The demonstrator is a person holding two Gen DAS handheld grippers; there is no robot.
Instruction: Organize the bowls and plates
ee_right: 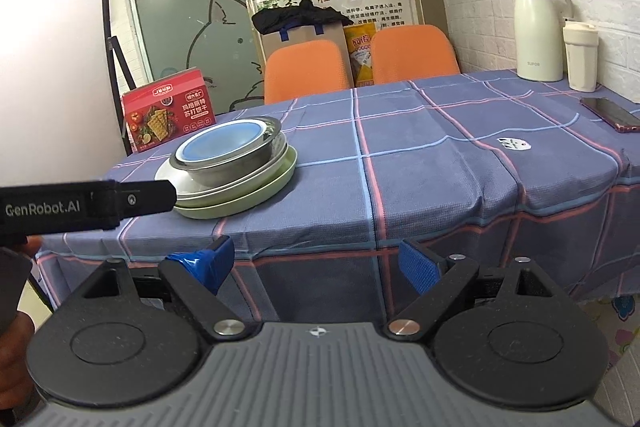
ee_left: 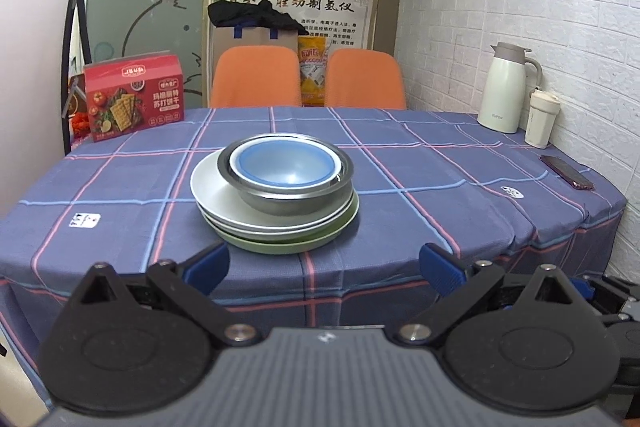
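Left wrist view puts the stack of dishes in the middle of the frame: a green plate (ee_left: 280, 243) at the bottom, white plates (ee_left: 212, 195) on it, a steel bowl (ee_left: 292, 201) on those, and a blue bowl (ee_left: 286, 169) nested inside. How many white plates there are I can't say for sure; the rims blur together. The stack sits on the checked tablecloth (ee_left: 440, 187), near the table's front edge. My left gripper (ee_left: 324, 263) shows at the lower part of the frame, its blue pads (ee_left: 208, 267) spread wide with nothing between them, short of the stack and not touching it.

In the right wrist view the same stack sits at centre left, the green plate (ee_right: 256, 199) lowest and the blue bowl (ee_right: 220, 143) on top. My right gripper (ee_right: 316, 263) is at the bottom of the frame, also spread wide and empty, off the table's front edge. The left gripper's black body (ee_right: 80, 207) comes in from the left edge, overlapping the stack's near rim in the frame.

At upper left stands a red cracker box (ee_left: 134, 95); at upper right a cream thermos jug (ee_left: 506, 87) with a tumbler (ee_left: 542, 119) just beside it, and a phone (ee_left: 566, 171) lies flat near the right edge.
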